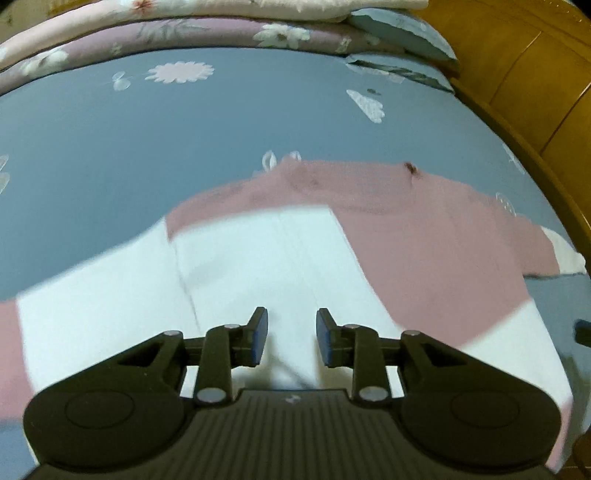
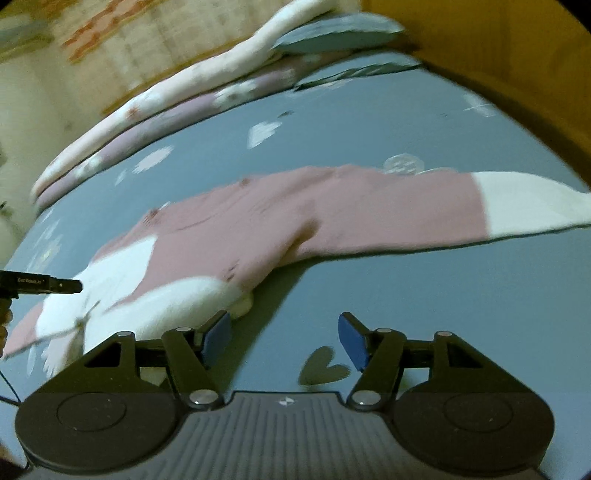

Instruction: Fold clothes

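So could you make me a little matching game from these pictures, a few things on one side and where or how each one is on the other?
Things:
1. sweater
2. bedsheet
3. folded quilts
4. left gripper

Descriptions:
A. stacked along the far edge of the bed
B. blue with pale flower prints, covering the bed
C. pink and white, spread out on the bed
D. jaws apart above white cloth, nothing between them

Right pairs: 1-C, 2-B, 3-A, 4-D
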The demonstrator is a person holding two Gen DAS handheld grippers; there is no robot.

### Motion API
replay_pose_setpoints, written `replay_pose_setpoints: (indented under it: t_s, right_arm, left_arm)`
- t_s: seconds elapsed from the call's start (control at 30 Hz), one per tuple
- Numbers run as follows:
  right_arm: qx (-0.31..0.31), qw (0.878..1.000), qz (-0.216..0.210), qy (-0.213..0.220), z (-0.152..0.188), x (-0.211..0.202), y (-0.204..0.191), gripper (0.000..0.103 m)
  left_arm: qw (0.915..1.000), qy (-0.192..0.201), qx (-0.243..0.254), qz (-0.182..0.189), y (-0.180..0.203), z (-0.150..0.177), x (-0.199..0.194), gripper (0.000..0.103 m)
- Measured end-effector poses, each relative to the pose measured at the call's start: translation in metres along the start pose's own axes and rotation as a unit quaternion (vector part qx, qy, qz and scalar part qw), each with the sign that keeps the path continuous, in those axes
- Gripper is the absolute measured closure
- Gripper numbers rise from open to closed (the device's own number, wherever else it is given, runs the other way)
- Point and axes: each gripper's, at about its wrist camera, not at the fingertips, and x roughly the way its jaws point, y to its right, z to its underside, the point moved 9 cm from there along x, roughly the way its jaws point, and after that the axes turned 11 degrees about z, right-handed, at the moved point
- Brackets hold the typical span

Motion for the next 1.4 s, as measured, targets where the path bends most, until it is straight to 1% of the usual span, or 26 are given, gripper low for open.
replay_pose_setpoints:
  t_s: [0.1,0.23,0.33,0.43,0.5,0.63,0.77,0.87,1.0,1.1,1.23,1.4]
  right_arm:
    - [-0.039,0.998,-0.044,-0.023,0.009,0.010,-0.015,0.034]
    - [-0.106,0.988,-0.095,-0.059,0.026,0.017,-0.037,0.034]
    - [-0.159,0.975,-0.124,-0.090,0.041,0.022,-0.053,0.034]
    - [-0.206,0.960,-0.152,-0.116,0.056,0.021,-0.068,0.034]
    - [-0.229,0.948,-0.179,-0.128,0.063,0.017,-0.079,0.034]
    - [-0.263,0.927,-0.231,-0.134,0.069,0.005,-0.105,0.037]
    - [-0.281,0.919,-0.249,-0.117,0.059,0.004,-0.132,0.040]
    - [-0.288,0.918,-0.256,-0.098,0.046,0.005,-0.153,0.040]
    - [-0.291,0.919,-0.256,-0.067,0.029,0.004,-0.177,0.040]
    - [-0.293,0.923,-0.245,-0.049,0.020,0.007,-0.193,0.040]
    - [-0.289,0.931,-0.220,-0.033,0.010,0.019,-0.212,0.040]
    - [-0.271,0.947,-0.168,-0.028,-0.006,0.052,-0.241,0.040]
  left_arm:
    - [0.9997,-0.002,-0.022,-0.012,0.013,0.027,-0.011,0.070]
    - [0.9983,-0.003,-0.052,-0.027,0.029,0.062,-0.018,0.067]
    - [0.9968,-0.005,-0.070,-0.037,0.039,0.084,-0.018,0.067]
    - [0.9955,-0.003,-0.084,-0.043,0.046,0.099,-0.020,0.064]
    - [0.9947,0.000,-0.091,-0.049,0.049,0.107,-0.022,0.062]
    - [0.9941,0.004,-0.095,-0.052,0.055,0.118,-0.028,0.062]
    - [0.9943,0.009,-0.087,-0.060,0.057,0.122,-0.040,0.060]
    - [0.9944,0.019,-0.084,-0.062,0.053,0.124,-0.049,0.055]
    - [0.9943,0.030,-0.085,-0.058,0.043,0.126,-0.057,0.054]
    - [0.9946,0.035,-0.086,-0.046,0.033,0.127,-0.059,0.054]
    - [0.9962,0.038,-0.074,-0.026,0.019,0.125,-0.061,0.054]
    - [0.9971,0.045,-0.061,0.002,-0.008,0.119,-0.069,0.054]
